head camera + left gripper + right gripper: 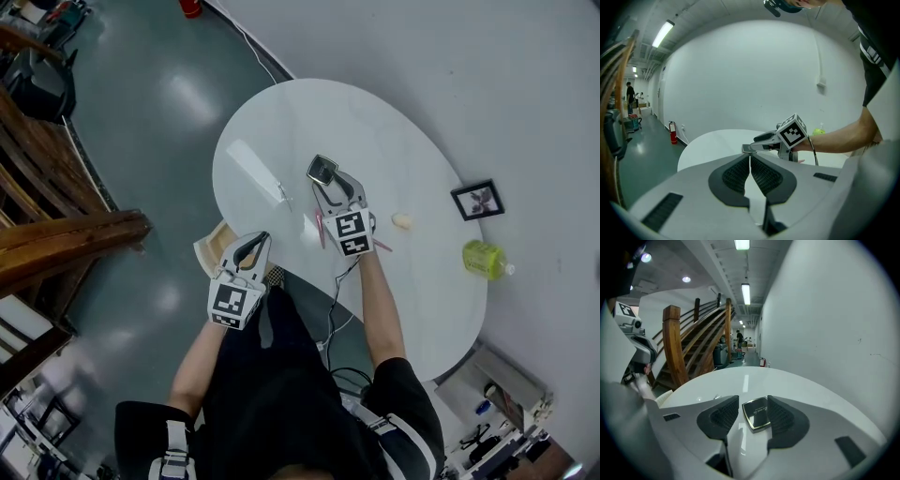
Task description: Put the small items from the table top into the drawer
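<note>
Where the right gripper is: the right gripper [752,400] sits low over the white bench [740,378], jaws about half apart, with no grip on anything yet.
Between its jaws: a small black square case [757,413] with a gold rim lies flat on the bench. One pad is just beside its right edge and the other stands clear.
How the case will handle: probably light and stiff. The glossy lid and thin rim look slippery. It may hinge open and could hold a mirror, so a gentle squeeze is safer.
Where to take hold: across two opposite side edges, pads right down at the bench surface, since the case is so flat.
Left gripper: the left gripper [750,157] has its jaws together and is empty, at the near bench edge.
Drawer: the pale wooden box [208,251] under that edge is likely it.
Other small things: a pink stick [320,228] and a beige lump [402,221] lie near the right gripper.
</note>
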